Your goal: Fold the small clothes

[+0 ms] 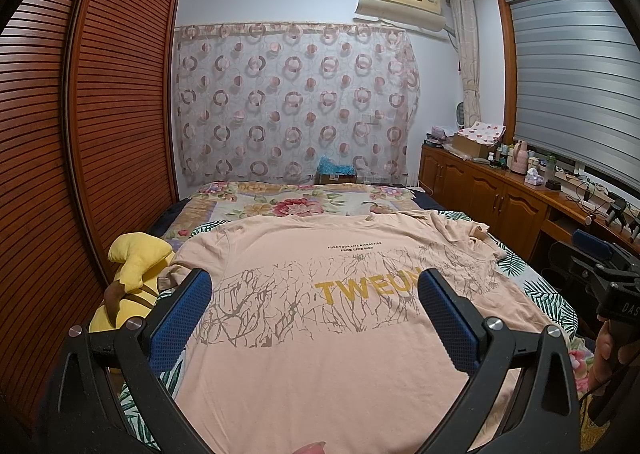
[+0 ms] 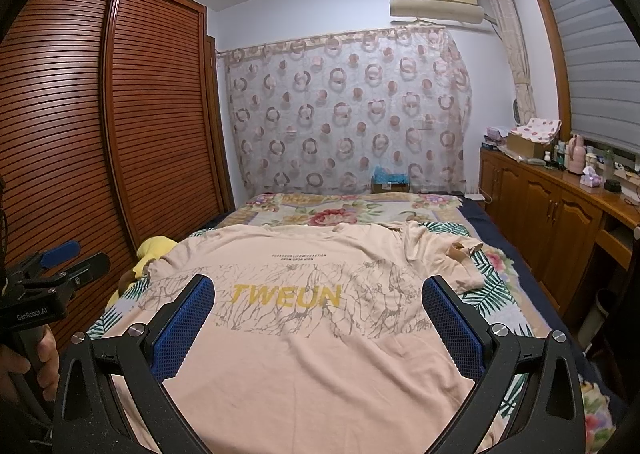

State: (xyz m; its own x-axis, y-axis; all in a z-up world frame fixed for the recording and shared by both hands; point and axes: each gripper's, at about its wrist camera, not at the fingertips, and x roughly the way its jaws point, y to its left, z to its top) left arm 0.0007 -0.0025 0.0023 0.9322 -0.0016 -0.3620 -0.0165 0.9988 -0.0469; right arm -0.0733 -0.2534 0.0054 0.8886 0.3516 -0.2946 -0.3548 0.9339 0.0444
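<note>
No fold made yet: peach T-shirt (image 2: 320,334) spread flat, print up, on bed (image 2: 500,266), right sleeve rumpled. Left gripper (image 1: 316,318) and right gripper (image 2: 320,322) both spread wide, empty, above shirt. All folding ahead.

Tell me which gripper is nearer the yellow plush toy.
Left. The left gripper hangs open over the T-shirt right beside the yellow plush toy. The right gripper, also open, sits farther toward the shirt's other side.
</note>
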